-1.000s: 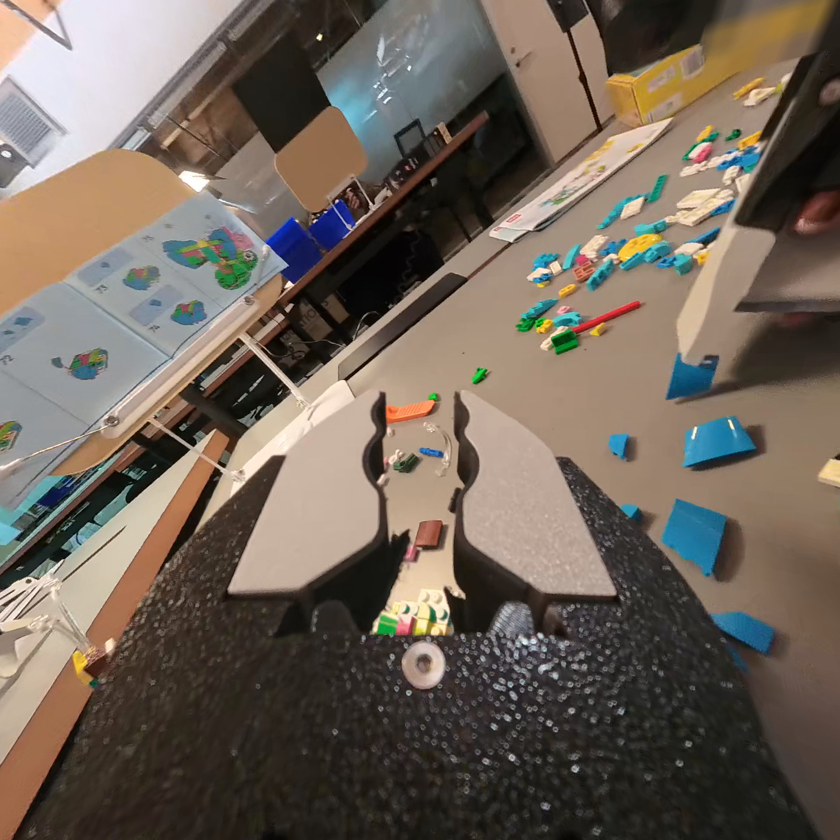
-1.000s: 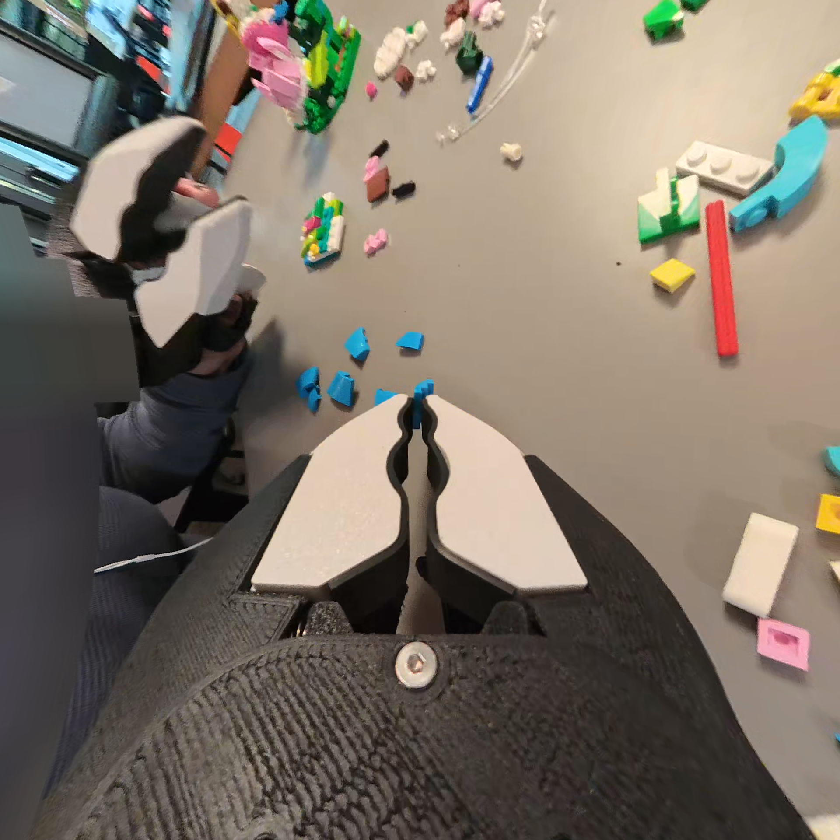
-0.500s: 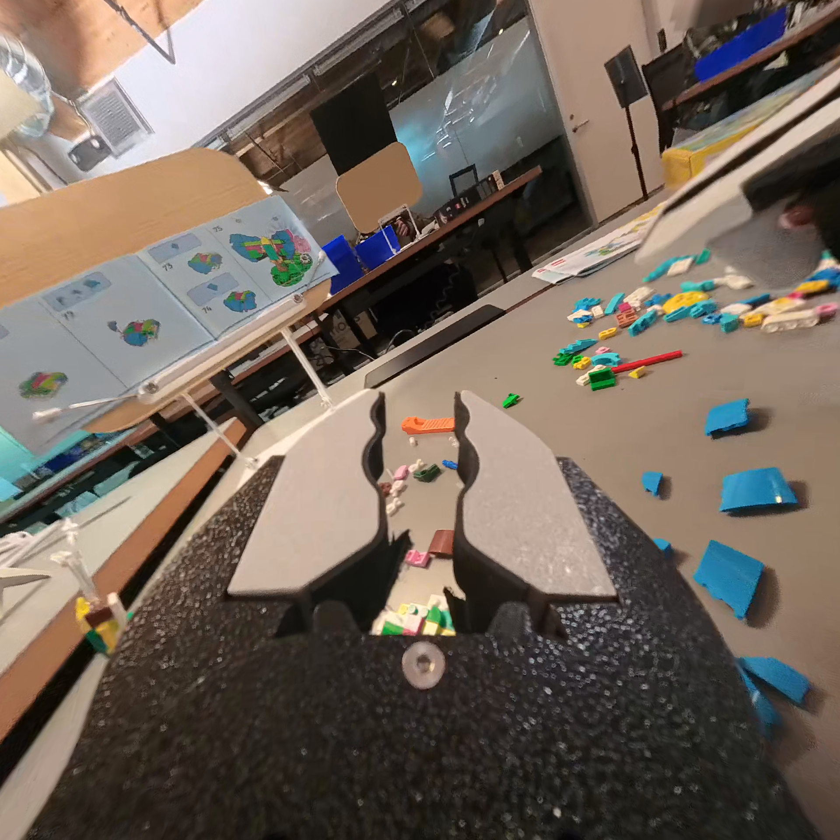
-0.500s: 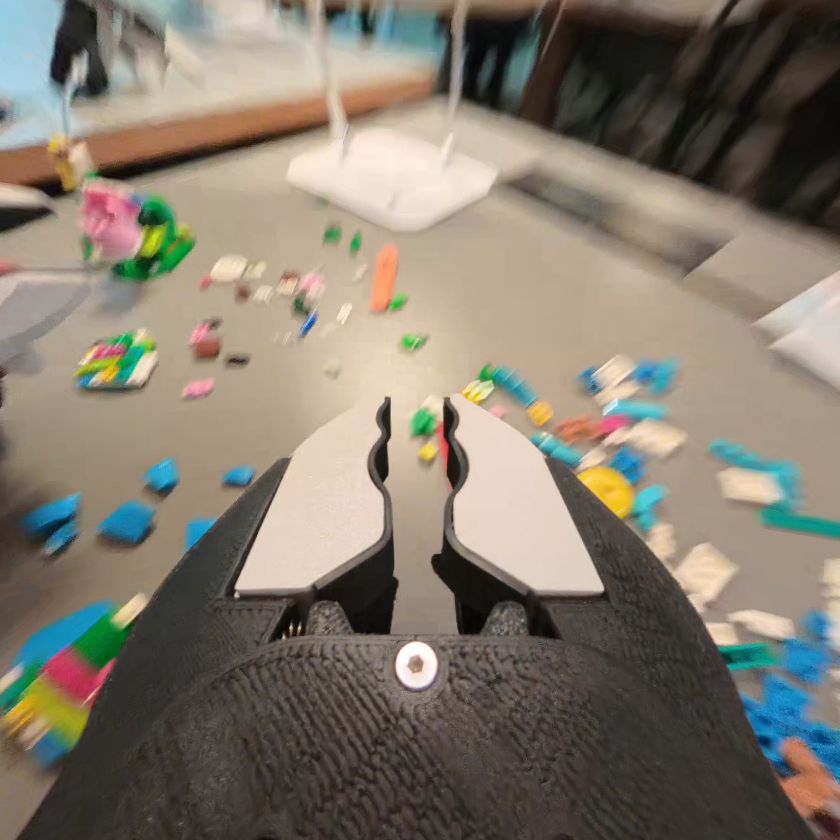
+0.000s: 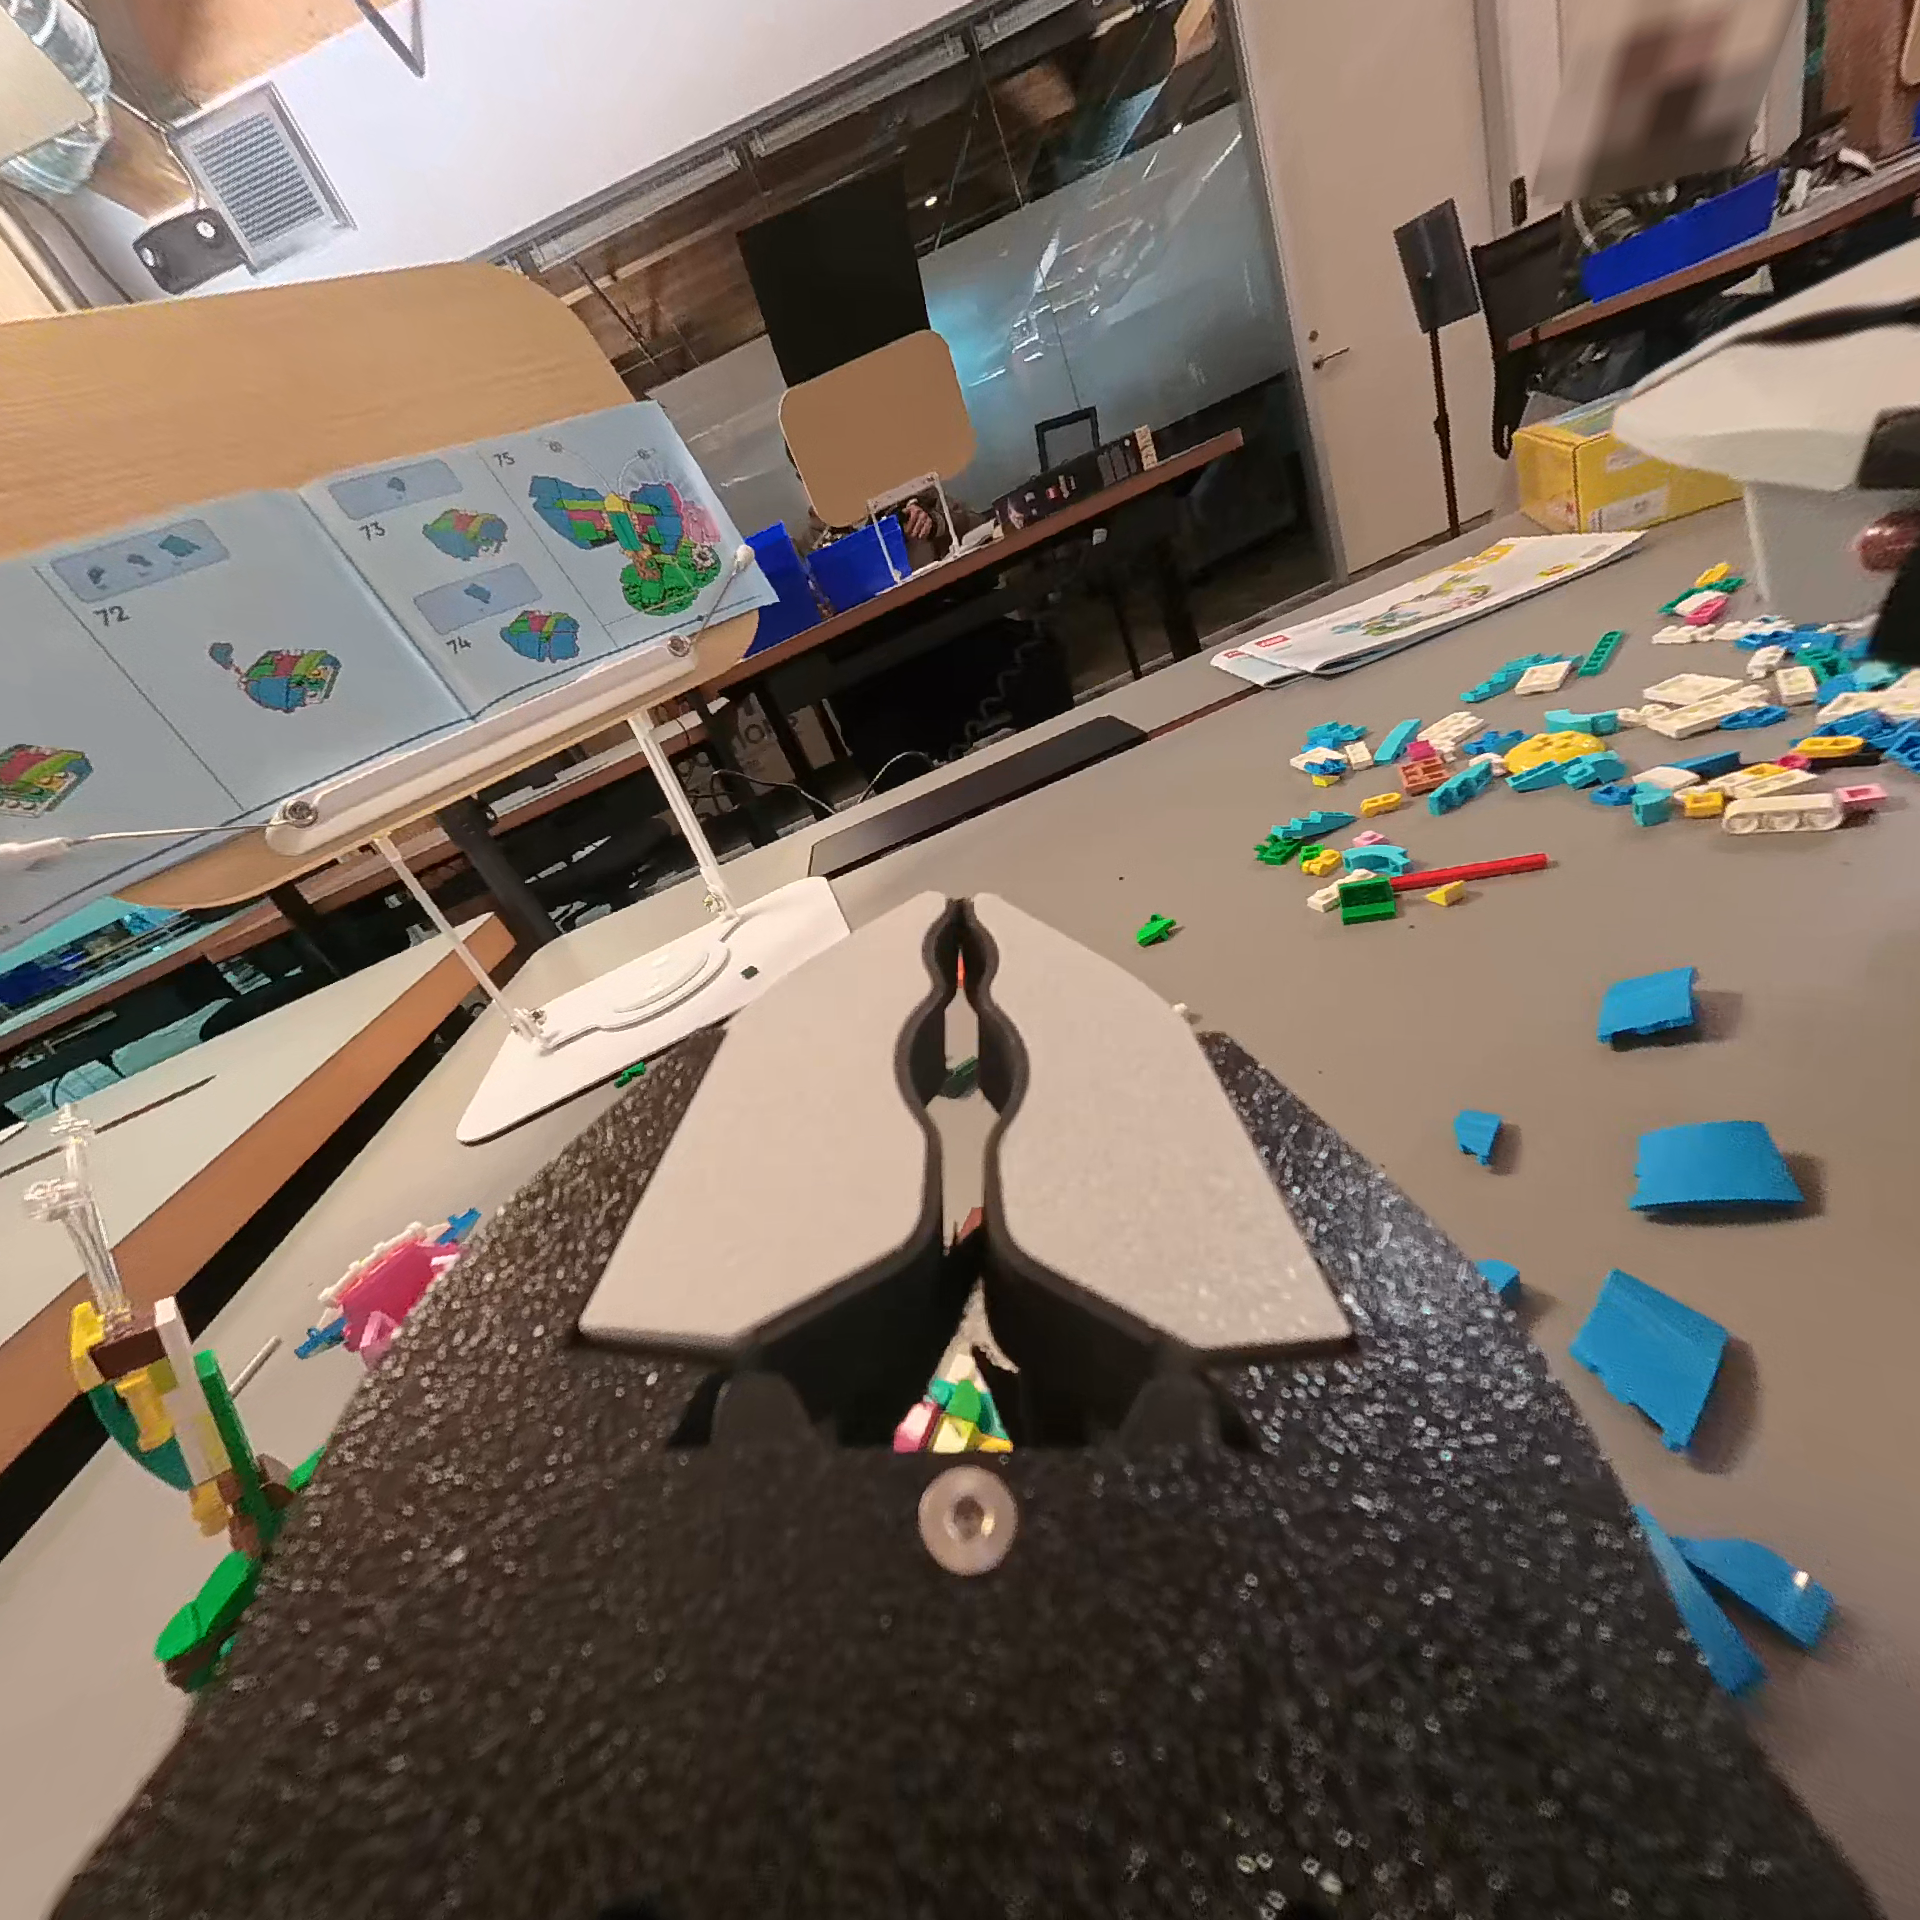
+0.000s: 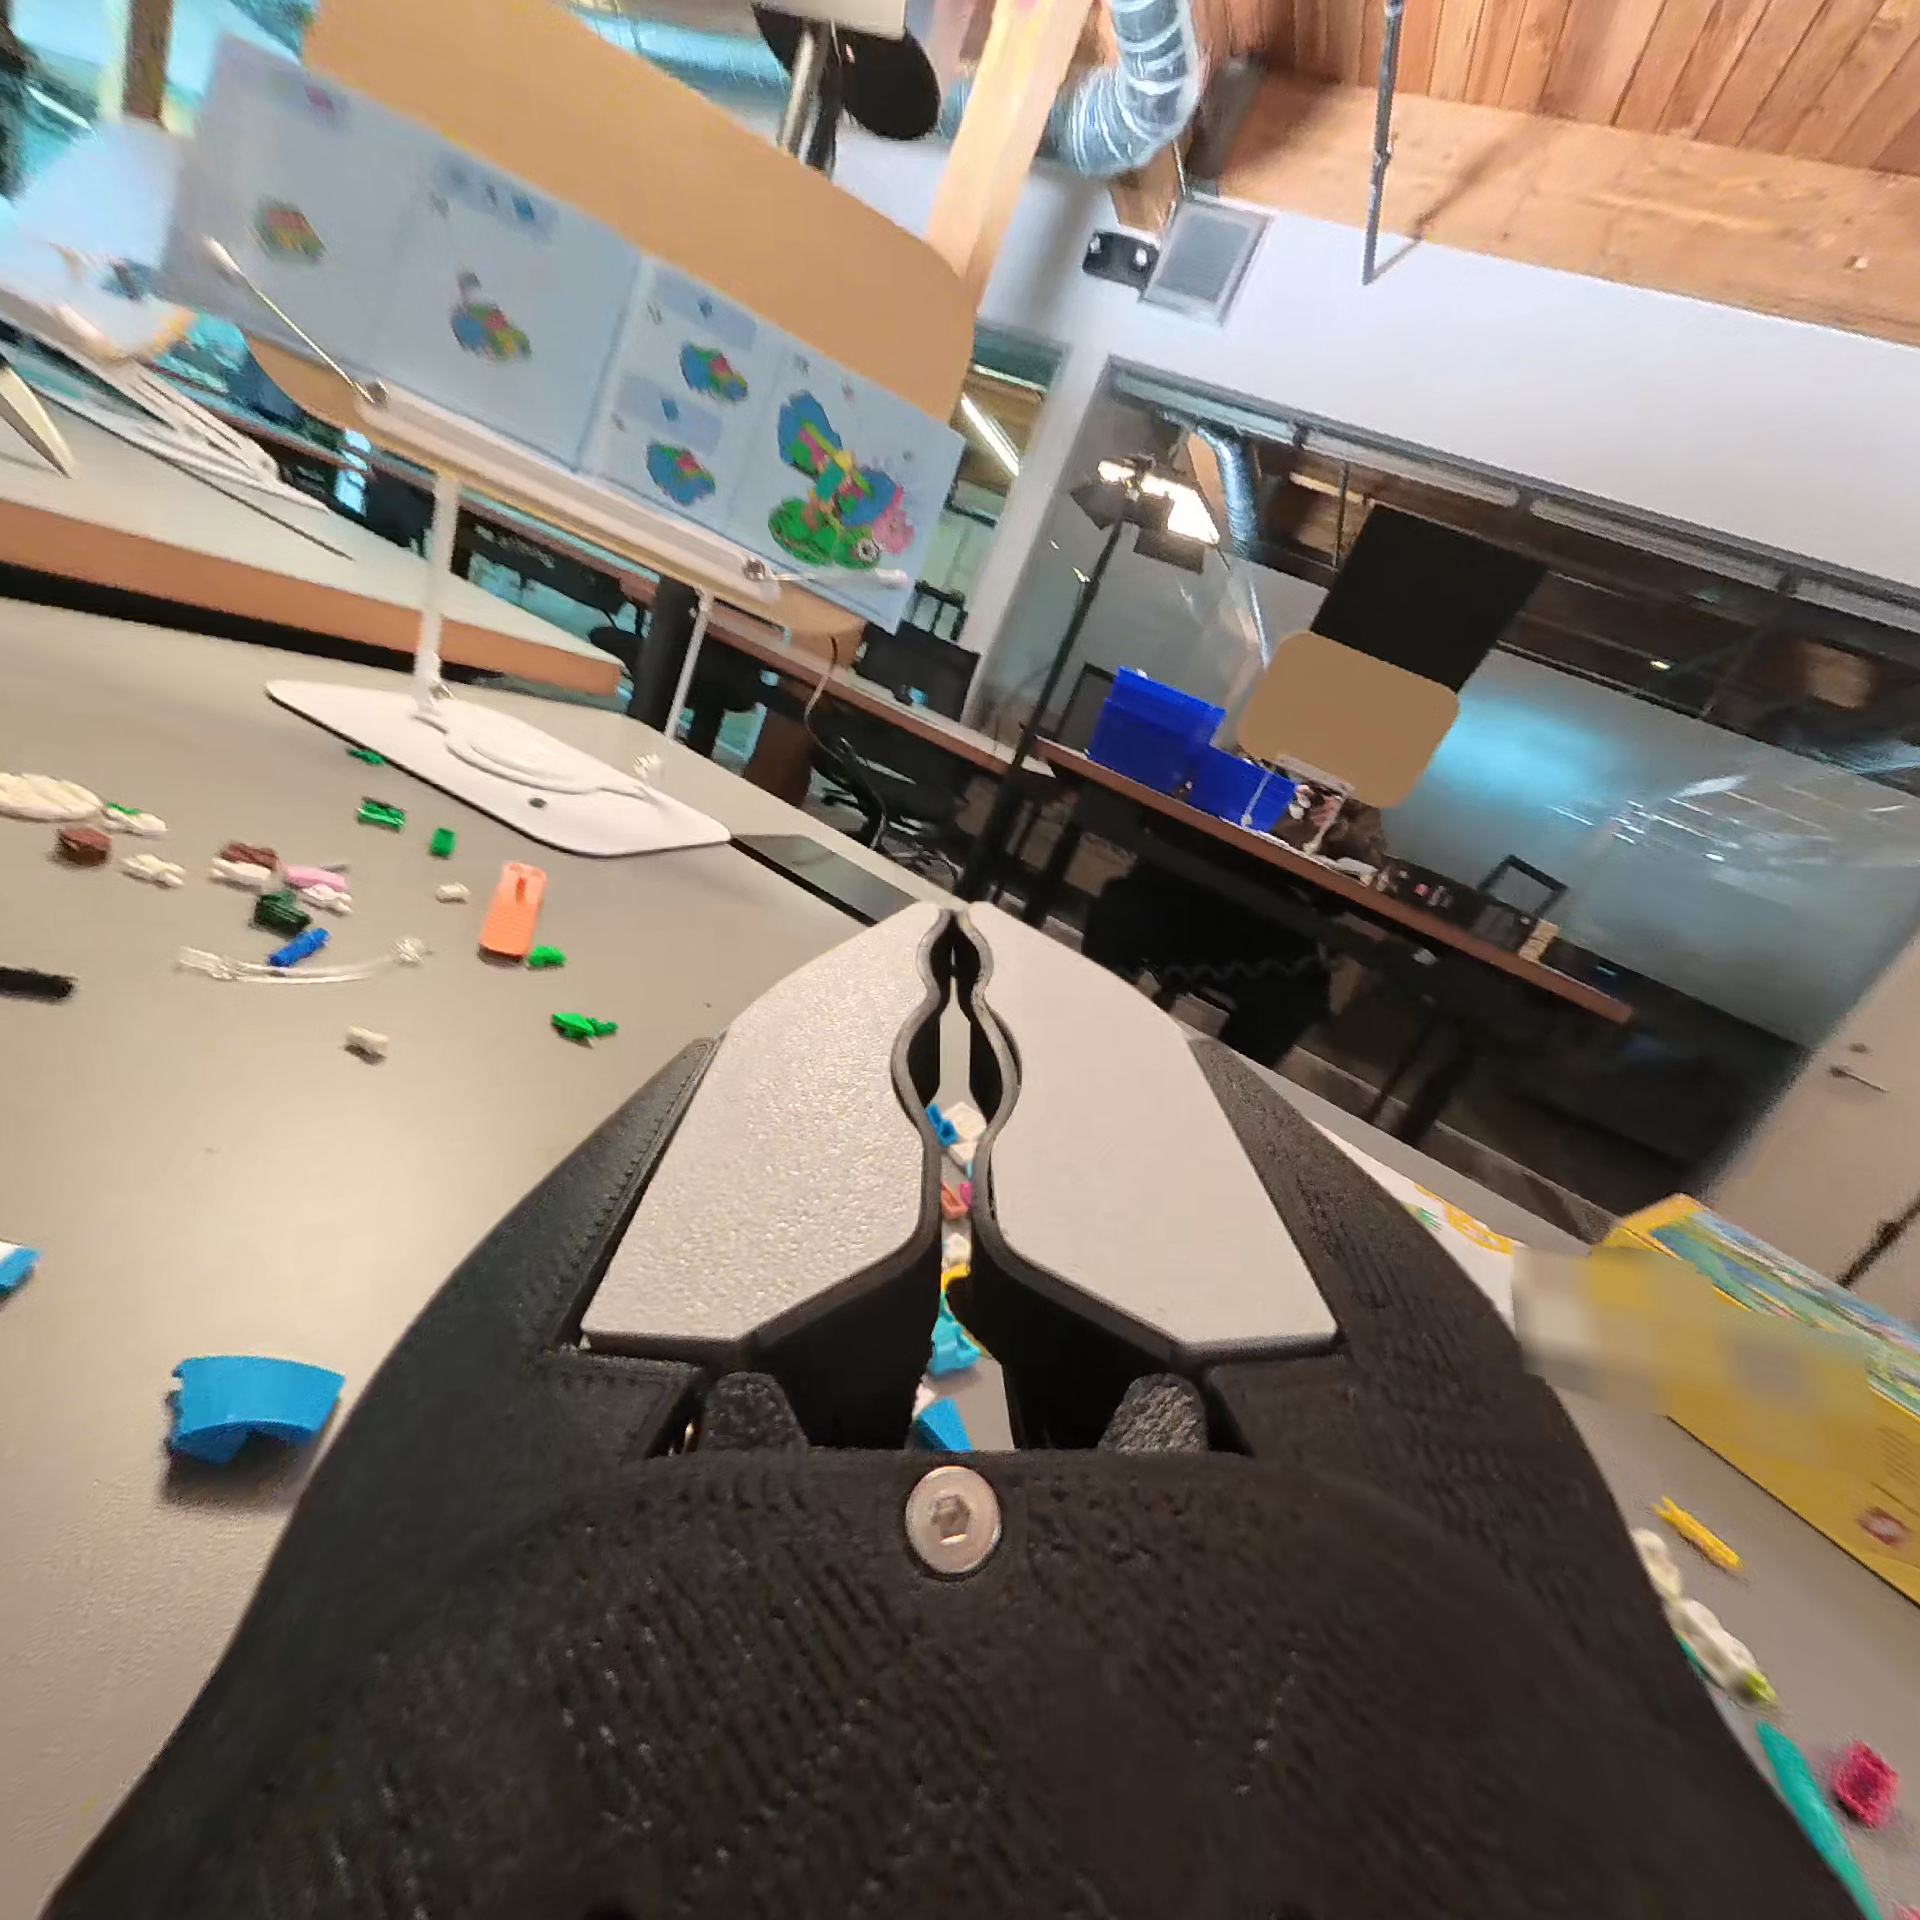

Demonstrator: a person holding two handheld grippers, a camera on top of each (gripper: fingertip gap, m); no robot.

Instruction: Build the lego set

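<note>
Below, loose lego bricks (image 5: pixel 1538 769) lie right of the closed left claw (image 5: pixel 961 912).

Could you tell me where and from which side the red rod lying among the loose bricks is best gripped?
Grip the red rod near its middle, across its thin width, coming down from above. It lies flat on the grey table, and its left end touches a green brick, so the barer mid-length probably gives the fingers the most room.

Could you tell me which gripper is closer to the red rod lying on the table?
Right. The right gripper hovers above the loose-brick pile just beyond the red rod; the left gripper sits farther back, toward the book stand.
</note>
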